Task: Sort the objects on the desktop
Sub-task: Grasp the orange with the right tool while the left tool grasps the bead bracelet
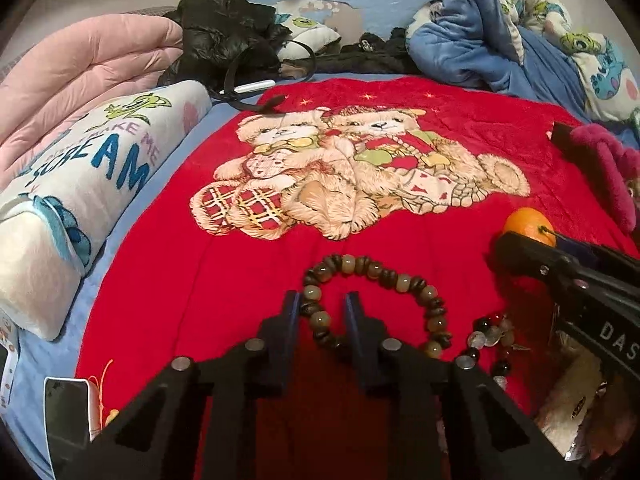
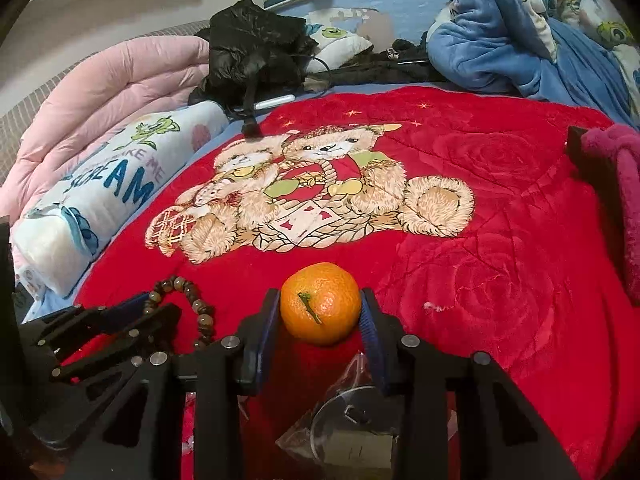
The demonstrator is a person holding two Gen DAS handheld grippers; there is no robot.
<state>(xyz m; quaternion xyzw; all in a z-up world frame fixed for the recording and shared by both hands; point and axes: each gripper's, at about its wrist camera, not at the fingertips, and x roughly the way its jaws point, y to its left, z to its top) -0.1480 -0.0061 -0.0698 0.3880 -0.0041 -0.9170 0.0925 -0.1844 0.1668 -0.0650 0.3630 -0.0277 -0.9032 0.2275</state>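
A brown and grey bead bracelet (image 1: 384,276) lies on the red teddy-bear blanket (image 1: 200,272). My left gripper (image 1: 322,304) straddles its left side, one strand between the fingers, with small gaps on both sides. A second bracelet of black and clear beads (image 1: 490,334) lies just to the right. My right gripper (image 2: 320,304) is shut on a tangerine (image 2: 320,302), both pads touching its sides. The tangerine (image 1: 528,224) and the right gripper also show in the left wrist view. The brown bracelet (image 2: 192,304) shows in the right wrist view beside the left gripper.
A clear plastic bag with a suction cup (image 2: 352,412) lies under my right gripper. A white pillow (image 1: 80,200) and pink quilt (image 1: 80,76) lie left, a black jacket (image 1: 228,32) at the back, blue bedding (image 1: 500,40) back right, a magenta fluffy item (image 1: 608,168) at right.
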